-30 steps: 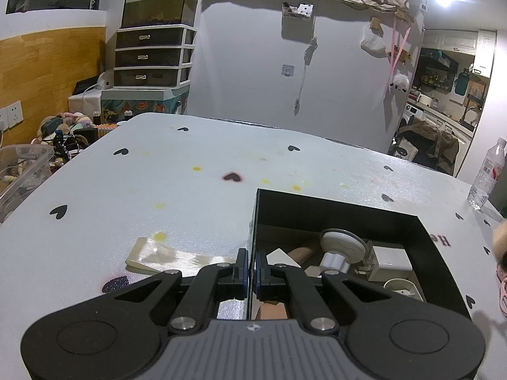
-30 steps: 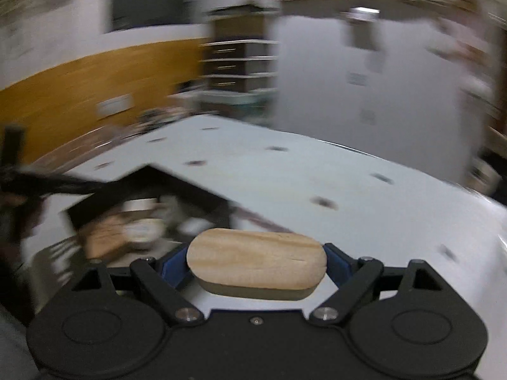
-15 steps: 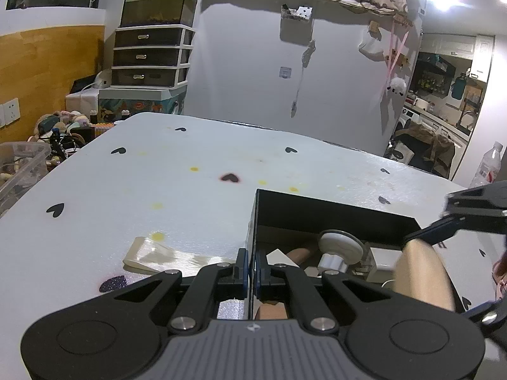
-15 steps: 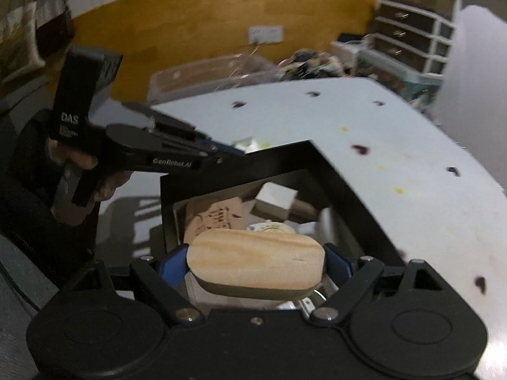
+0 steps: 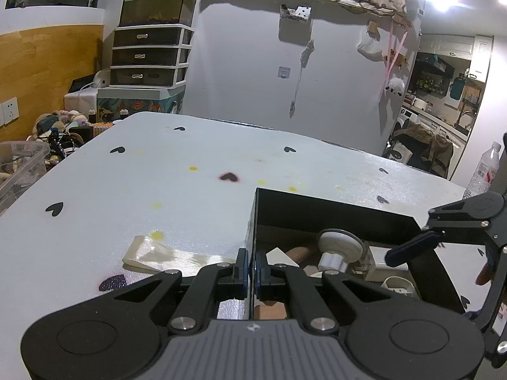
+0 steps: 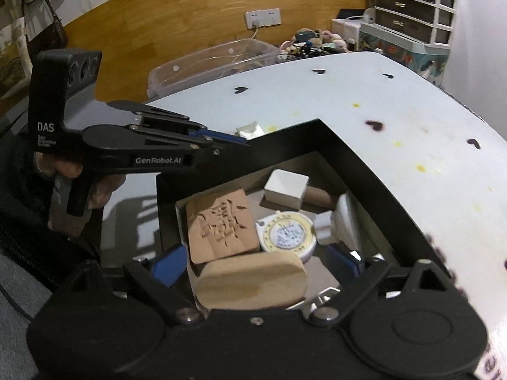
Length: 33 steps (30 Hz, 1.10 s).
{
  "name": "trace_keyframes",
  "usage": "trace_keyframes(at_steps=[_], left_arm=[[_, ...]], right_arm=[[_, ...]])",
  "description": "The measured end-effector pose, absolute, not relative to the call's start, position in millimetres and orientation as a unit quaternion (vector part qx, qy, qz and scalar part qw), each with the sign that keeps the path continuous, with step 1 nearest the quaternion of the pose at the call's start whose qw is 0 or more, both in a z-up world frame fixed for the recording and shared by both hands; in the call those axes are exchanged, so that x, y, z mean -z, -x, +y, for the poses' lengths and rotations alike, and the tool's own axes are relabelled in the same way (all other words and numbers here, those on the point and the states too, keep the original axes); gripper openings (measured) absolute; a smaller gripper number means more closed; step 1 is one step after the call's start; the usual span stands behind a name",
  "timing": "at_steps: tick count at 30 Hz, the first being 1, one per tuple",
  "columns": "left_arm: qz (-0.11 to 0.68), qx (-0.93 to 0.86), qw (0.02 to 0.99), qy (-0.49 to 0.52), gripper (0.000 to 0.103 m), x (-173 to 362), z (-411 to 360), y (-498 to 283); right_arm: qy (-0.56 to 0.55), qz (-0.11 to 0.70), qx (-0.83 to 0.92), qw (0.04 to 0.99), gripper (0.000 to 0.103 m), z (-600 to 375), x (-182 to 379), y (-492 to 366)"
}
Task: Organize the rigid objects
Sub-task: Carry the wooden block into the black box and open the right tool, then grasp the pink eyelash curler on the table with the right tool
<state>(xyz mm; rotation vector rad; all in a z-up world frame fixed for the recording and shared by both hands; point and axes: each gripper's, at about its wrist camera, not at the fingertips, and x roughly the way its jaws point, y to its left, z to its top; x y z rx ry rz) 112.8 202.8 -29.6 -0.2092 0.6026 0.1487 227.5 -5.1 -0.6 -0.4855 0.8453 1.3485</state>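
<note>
A black open box (image 5: 332,218) (image 6: 355,158) stands on the white table. My left gripper (image 5: 251,269) is shut on the box's left wall; it also shows in the right wrist view (image 6: 221,141). My right gripper (image 6: 253,262) is open over the box, its blue pads wide apart. An oval wooden block (image 6: 253,281) lies between the pads, loose in the box. The right gripper also shows at the right edge of the left wrist view (image 5: 412,250). Inside lie a carved wooden tile (image 6: 221,224), a round tape measure (image 6: 286,232), a white cube (image 6: 286,188) and a white knob (image 5: 339,247).
A clear plastic strip (image 5: 164,255) lies on the table left of the box. A water bottle (image 5: 483,171) stands at the table's far right edge. A clear storage bin (image 6: 215,63) and drawers (image 5: 149,53) stand beyond the table.
My right gripper swung over the box with the wooden block, then opened; the block now lies in the box. My left gripper stayed shut on the box wall.
</note>
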Motion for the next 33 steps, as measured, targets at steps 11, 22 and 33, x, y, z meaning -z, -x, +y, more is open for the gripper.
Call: trace_keyframes(at_steps=[11,22,33], left_arm=[[0.296,-0.073,0.947,0.105,0.004,30,203,-112],[0.297,-0.078,0.946,0.102,0.004,30,202,-109],[0.298,-0.081,0.946,0.100,0.004,30,201,-109]], right_arm=[[0.194,0.365,-0.582,0.700,0.099,-33,-10,-217],[0.131,0.328,-0.524,0.775,0.103,-82,-27,-213],[0.054,0.306,-0.384,0.869,0.103,-160,-23,-219]])
